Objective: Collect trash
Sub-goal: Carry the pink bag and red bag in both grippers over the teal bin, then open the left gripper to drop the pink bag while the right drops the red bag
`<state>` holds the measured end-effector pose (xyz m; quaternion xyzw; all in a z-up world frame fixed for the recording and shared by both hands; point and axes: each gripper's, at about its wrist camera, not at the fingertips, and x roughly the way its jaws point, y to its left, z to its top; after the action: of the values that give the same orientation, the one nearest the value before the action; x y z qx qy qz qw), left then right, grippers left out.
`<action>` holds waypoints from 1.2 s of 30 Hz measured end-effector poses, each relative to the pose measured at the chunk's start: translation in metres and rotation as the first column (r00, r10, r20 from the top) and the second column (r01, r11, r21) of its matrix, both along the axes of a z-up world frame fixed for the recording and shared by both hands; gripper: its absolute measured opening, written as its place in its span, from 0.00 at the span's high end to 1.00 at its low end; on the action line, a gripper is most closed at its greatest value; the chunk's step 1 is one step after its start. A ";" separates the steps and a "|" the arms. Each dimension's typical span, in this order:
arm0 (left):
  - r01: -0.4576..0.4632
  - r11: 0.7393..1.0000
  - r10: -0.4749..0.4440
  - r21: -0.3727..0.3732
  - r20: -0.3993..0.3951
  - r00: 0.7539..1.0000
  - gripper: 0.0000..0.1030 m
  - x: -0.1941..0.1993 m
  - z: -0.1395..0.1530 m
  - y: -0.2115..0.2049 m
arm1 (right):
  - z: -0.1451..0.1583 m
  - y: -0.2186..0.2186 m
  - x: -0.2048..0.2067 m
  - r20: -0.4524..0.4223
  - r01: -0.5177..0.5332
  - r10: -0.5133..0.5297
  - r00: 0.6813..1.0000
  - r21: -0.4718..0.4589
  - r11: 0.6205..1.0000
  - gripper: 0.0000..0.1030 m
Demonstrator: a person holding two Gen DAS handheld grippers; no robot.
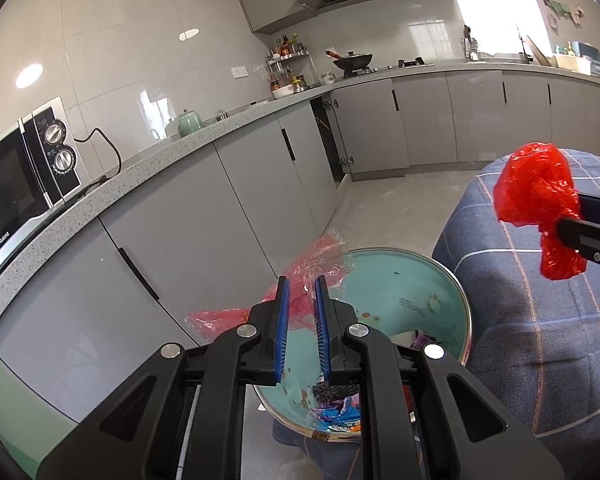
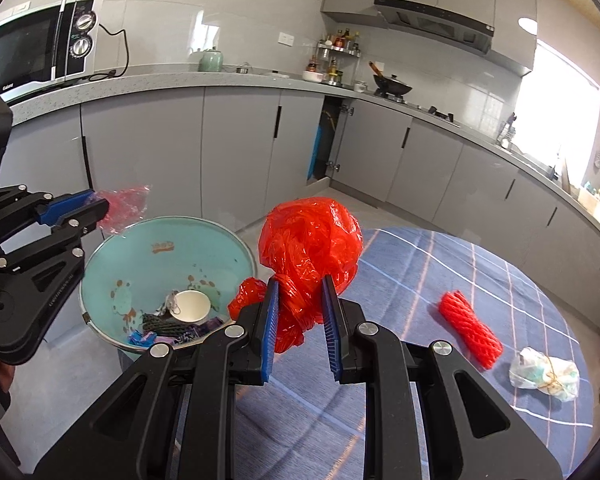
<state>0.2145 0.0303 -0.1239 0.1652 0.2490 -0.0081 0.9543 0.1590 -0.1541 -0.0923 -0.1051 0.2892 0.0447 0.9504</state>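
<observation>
A teal basin [image 2: 188,256] with a metal rim stands beside the table and holds a white cup [image 2: 190,305], a dark rope coil and wrappers. It also shows in the left wrist view [image 1: 412,292]. My left gripper [image 1: 303,284] is shut on a clear and red plastic wrapper [image 1: 312,264] over the basin's rim; it also shows in the right wrist view [image 2: 126,204]. My right gripper [image 2: 300,284] is shut on a crumpled red plastic bag [image 2: 312,240], held above the table edge next to the basin. The bag shows in the left wrist view too [image 1: 540,196].
The table has a blue checked cloth [image 2: 440,264]. On it lie a red foam net sleeve [image 2: 470,328] and a tied white bundle [image 2: 546,374]. Grey cabinets [image 2: 236,148] and a counter with a microwave [image 2: 32,52] stand behind the basin.
</observation>
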 end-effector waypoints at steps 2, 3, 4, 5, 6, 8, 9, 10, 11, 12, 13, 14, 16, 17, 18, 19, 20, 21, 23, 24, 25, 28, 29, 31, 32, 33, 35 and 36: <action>0.002 1.000 -0.002 -0.001 -0.001 1.000 0.87 0.001 -0.001 0.000 | -0.001 0.003 0.002 -0.002 -0.012 0.012 1.000 0.000 1.000 0.79; 0.002 1.000 -0.002 0.000 -0.001 1.000 0.87 0.001 -0.001 0.001 | -0.002 0.004 0.002 -0.003 -0.016 0.016 1.000 -0.001 1.000 0.79; 0.002 1.000 -0.002 0.001 0.000 1.000 0.87 0.001 -0.001 0.001 | -0.002 0.006 0.004 -0.004 -0.020 0.020 1.000 -0.003 1.000 0.79; 0.004 1.000 -0.004 0.001 0.000 1.000 0.87 0.002 -0.001 0.001 | -0.003 0.007 0.005 -0.004 -0.024 0.024 1.000 -0.004 1.000 0.79; 0.003 1.000 -0.003 0.003 0.001 1.000 0.87 0.002 -0.001 0.002 | -0.003 0.009 0.006 -0.005 -0.029 0.029 1.000 -0.005 1.000 0.79; 0.003 1.000 -0.003 0.004 0.000 1.000 0.87 0.003 -0.001 0.002 | -0.003 0.011 0.008 -0.006 -0.038 0.038 0.999 -0.006 0.999 0.79; 0.002 1.000 -0.002 0.005 0.000 1.000 0.87 0.004 -0.002 0.003 | -0.003 0.012 0.009 -0.006 -0.041 0.041 0.999 -0.006 0.999 0.79; 0.001 1.000 -0.001 0.007 -0.001 1.000 0.87 0.004 -0.002 0.003 | -0.003 0.013 0.010 -0.006 -0.045 0.045 0.999 -0.006 0.999 0.79; 0.000 1.000 0.000 0.008 -0.002 1.000 0.87 0.004 -0.003 0.002 | -0.004 0.013 0.010 -0.006 -0.047 0.047 0.999 -0.006 0.999 0.79; -0.001 1.000 0.001 0.009 -0.003 1.000 0.87 0.005 -0.004 0.003 | -0.004 0.014 0.011 -0.007 -0.051 0.051 0.999 -0.007 0.999 0.79; -0.004 1.000 0.004 0.009 -0.004 1.000 0.87 0.005 -0.004 0.003 | -0.004 0.015 0.012 -0.008 -0.054 0.054 0.999 -0.007 0.999 0.79; -0.005 1.000 0.005 0.009 -0.005 1.000 0.87 0.006 -0.005 0.003 | -0.005 0.015 0.013 -0.010 -0.057 0.057 0.998 -0.007 0.998 0.79; -0.012 1.000 0.012 0.012 -0.003 1.000 0.87 0.007 -0.005 0.003 | -0.005 0.016 0.015 -0.014 -0.061 0.061 0.998 -0.004 0.998 0.79; -0.016 1.000 0.016 0.022 0.003 1.000 0.87 0.007 -0.006 0.003 | -0.005 0.017 0.016 -0.014 -0.063 0.063 0.998 -0.002 0.998 0.79; -0.018 0.999 0.018 0.028 0.008 1.000 0.87 0.007 -0.006 0.003 | -0.006 0.017 0.016 -0.016 -0.065 0.065 0.998 0.000 0.998 0.79; -0.019 0.999 0.019 0.030 0.009 1.000 0.87 0.006 -0.006 0.001 | -0.006 0.017 0.017 -0.018 -0.066 0.066 0.998 0.003 0.998 0.79; -0.021 0.999 0.021 0.037 0.013 1.000 0.87 0.006 -0.006 0.000 | -0.007 0.018 0.018 -0.021 -0.069 0.069 0.997 0.007 0.998 0.79; -0.027 0.998 0.026 0.057 0.024 0.999 0.87 0.005 -0.007 -0.002 | -0.008 0.018 0.018 -0.023 -0.070 0.070 0.997 0.009 0.998 0.79; -0.029 0.997 0.027 0.073 0.032 0.999 0.87 0.004 -0.008 -0.005 | -0.009 0.018 0.020 -0.029 -0.074 0.074 0.997 0.013 0.997 0.79; -0.029 0.997 0.027 0.073 0.033 0.999 0.87 0.005 -0.008 -0.005 | -0.009 0.018 0.021 -0.031 -0.076 0.077 0.997 0.013 0.997 0.79; -0.028 0.997 0.026 0.072 0.032 0.999 0.87 0.005 -0.008 -0.006 | -0.010 0.017 0.021 -0.034 -0.079 0.079 0.996 0.014 0.997 0.79; -0.025 0.997 0.023 0.068 0.026 0.999 0.87 0.006 -0.009 -0.005 | -0.013 0.016 0.025 -0.045 -0.088 0.089 0.995 0.018 0.996 0.79; -0.020 0.998 0.019 0.060 0.020 1.000 0.87 0.007 -0.010 -0.005 | -0.013 0.015 0.025 -0.047 -0.093 0.094 0.994 0.018 0.995 0.79; -0.009 0.999 0.009 0.045 0.013 1.000 0.87 0.007 -0.010 -0.005 | -0.015 0.018 0.027 -0.050 -0.101 0.102 0.994 0.017 0.995 0.79; -0.005 0.999 0.004 0.040 0.011 1.000 0.87 0.006 -0.010 -0.005 | -0.015 0.019 0.029 -0.052 -0.107 0.107 0.993 0.018 0.994 0.78; -0.003 0.999 0.003 0.038 0.009 1.000 0.84 0.007 -0.010 -0.005 | -0.016 0.019 0.030 -0.054 -0.113 0.114 0.992 0.020 0.993 0.78; -0.006 0.999 0.006 0.033 0.007 1.000 0.78 0.007 -0.010 -0.005 | -0.018 0.019 0.032 -0.056 -0.129 0.130 0.990 0.023 0.991 0.69; -0.007 0.999 0.007 0.031 0.008 1.000 0.72 0.007 -0.009 -0.004 | -0.018 0.019 0.033 -0.047 -0.134 0.135 0.990 0.022 0.991 0.63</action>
<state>0.2220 0.0266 -0.1332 0.1794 0.2458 -0.0003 0.9526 0.1915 -0.1352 -0.1105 -0.1144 0.3039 0.1140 0.9389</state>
